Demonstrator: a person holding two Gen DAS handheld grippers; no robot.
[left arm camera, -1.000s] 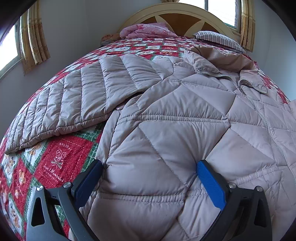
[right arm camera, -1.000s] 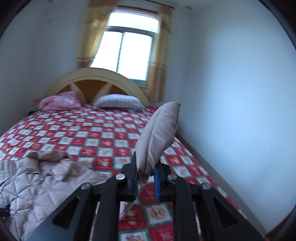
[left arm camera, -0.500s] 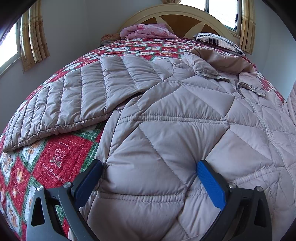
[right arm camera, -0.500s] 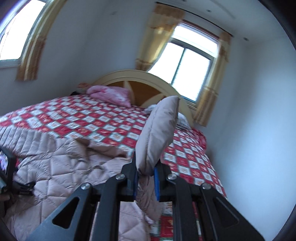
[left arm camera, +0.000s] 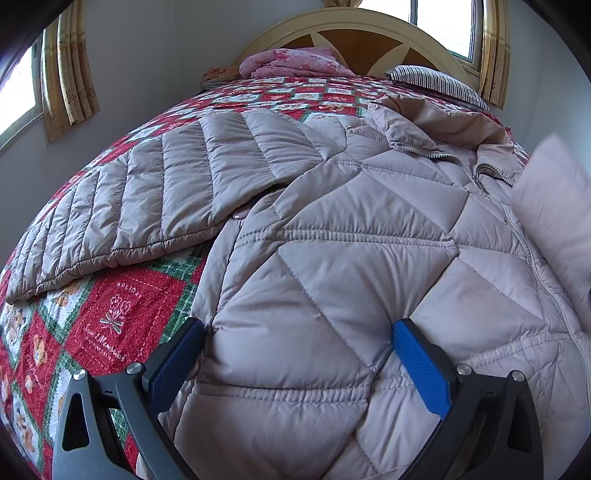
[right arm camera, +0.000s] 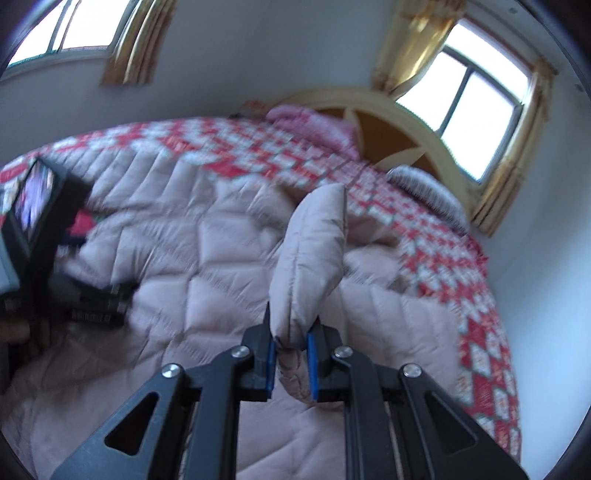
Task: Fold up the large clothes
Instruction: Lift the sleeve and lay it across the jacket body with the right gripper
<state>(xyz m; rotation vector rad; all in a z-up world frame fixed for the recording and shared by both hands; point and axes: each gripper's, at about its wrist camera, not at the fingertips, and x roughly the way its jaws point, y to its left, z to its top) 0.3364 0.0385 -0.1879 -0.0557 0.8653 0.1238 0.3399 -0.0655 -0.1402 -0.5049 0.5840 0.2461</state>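
Pinching a sleeve cuff, the right gripper holds it above the coat. The left gripper rests wide open on the coat, gripping nothing. That slick cuff could slip out if tugged.

Pale pinkish-beige puffer jacket, body quilted in diamonds, sleeve in straight bands, silver-toothed zipper; bedspread red, white and green patchwork check with teddy-bear squares and white "HOLIDAY" lettering on red. Pink floral bedding bundle, navy-and-white striped pillow, cream headboard with orange-brown panels, mustard-gold patterned curtains, grey-white walls. Both grippers black with blue pads: left gripper, right gripper, silver screws on each.
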